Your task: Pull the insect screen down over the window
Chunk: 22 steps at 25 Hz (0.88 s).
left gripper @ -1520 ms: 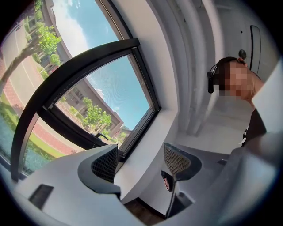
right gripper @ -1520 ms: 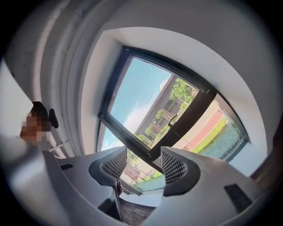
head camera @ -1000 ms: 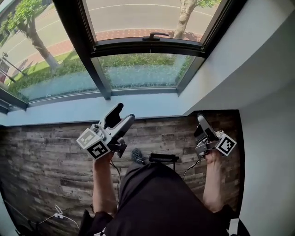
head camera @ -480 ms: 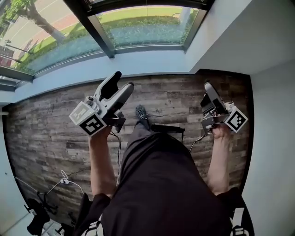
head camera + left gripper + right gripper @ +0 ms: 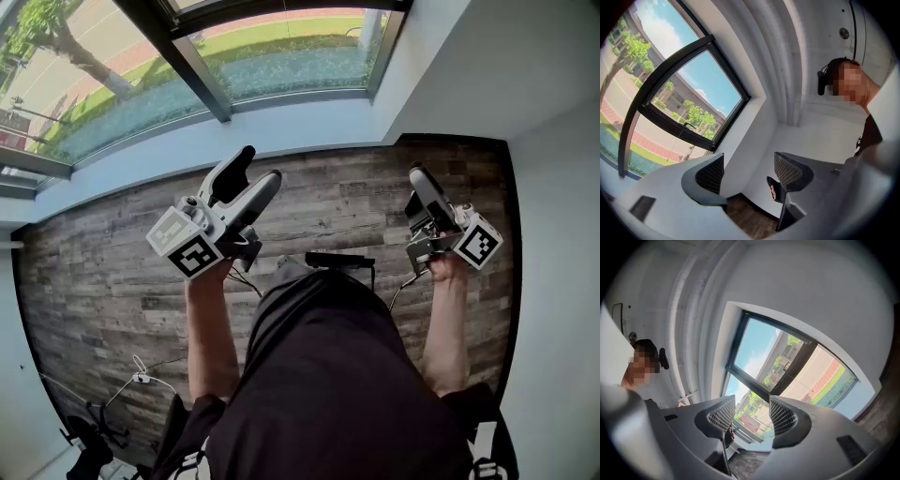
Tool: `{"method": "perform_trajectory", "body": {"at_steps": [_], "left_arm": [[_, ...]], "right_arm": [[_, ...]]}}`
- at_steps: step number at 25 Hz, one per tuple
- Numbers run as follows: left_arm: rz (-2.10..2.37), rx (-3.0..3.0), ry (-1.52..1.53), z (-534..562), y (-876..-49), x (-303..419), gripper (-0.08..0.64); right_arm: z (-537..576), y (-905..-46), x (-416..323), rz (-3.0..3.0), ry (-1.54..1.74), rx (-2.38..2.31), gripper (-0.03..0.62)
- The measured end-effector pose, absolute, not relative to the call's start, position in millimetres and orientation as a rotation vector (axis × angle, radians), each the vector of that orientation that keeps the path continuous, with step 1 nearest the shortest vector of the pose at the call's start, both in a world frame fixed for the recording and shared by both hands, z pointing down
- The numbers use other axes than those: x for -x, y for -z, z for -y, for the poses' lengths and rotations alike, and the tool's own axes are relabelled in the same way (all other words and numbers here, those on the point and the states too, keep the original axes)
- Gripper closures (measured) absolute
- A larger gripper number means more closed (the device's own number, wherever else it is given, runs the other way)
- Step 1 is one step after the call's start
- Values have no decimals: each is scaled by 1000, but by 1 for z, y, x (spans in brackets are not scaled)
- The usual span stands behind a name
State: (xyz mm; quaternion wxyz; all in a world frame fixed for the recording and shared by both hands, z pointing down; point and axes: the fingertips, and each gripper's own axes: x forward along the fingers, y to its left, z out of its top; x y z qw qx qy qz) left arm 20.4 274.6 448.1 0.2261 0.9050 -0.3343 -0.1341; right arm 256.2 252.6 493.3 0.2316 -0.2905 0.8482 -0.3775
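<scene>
- I held both tongs on the room side of the window (image 5: 291, 61), well back from its glass and above the wooden floor (image 5: 94, 272) below its sill (image 5: 309, 122).
- The left gripper (image 5: 258, 169) stood before the window's left-hand mullion. Its jaws were parted, and only the white wall beside the window showed through the gap.
- The right gripper (image 5: 419, 178) stood nearer the window's right edge. Its jaws were parted too and had just been closing a little, with nothing between them but the window far beyond.
- I could not find the insect screen in any view. The panes looked clear, with trees, road and sky sharp through them, and I saw no mesh or pull bar across the window.
- A fine mesh might not show at that range. So the scene fitted either a screen stowed above the window's top edge, or one already drawn over the window as I stood back.
- The sound course, I judged, was to look along the window's top and bottom rails and find the bar before closing on anything.
- I judged that a roller screen runs true only with its bar level. Any grip on it should sit evenly either side of the window's middle and move slowly.
- The risk I saw was one end of the bar leading, which could jam the mesh in the window's side tracks.
</scene>
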Motion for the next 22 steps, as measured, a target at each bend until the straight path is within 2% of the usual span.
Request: {"method": "perform_trajectory", "body": {"at_steps": [15,22], "left_arm": [[903,-2524,429,-275,-430,-21,219],[922,-2494,426,-274,-437,0,219]], "right_arm": [[-255,-480,-244,-2375,1021,777,396],[-248,-480,-219,-2420,1047,769,412]]}}
